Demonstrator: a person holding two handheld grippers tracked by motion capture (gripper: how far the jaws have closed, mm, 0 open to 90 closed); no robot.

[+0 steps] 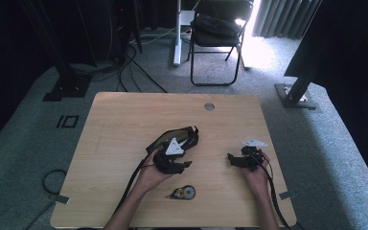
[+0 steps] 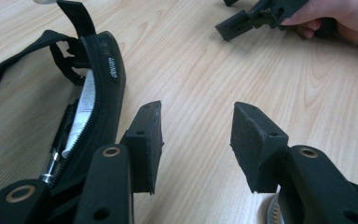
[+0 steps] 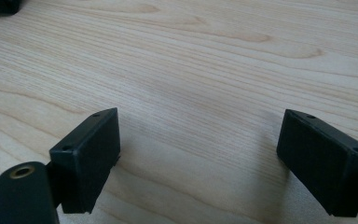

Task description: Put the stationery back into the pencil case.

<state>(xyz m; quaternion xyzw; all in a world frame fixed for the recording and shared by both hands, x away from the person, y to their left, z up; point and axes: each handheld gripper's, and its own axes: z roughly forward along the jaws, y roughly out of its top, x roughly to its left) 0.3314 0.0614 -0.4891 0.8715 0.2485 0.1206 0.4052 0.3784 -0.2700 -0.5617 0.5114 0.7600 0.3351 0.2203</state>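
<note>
On the desk: one black pouch, one tape roll.
Writing: pouch label unreadable.
Fingers: left gripper, right gripper both open, holding nothing.

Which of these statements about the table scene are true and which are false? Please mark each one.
1. The black pouch is zipped shut. False: it lies open, with white paper inside.
2. The left gripper has open jaws with nothing between them. True.
3. The right gripper clamps the tape dispenser. False: its jaws are open over bare table.
4. The tape dispenser lies near the table's front edge. True.
</note>
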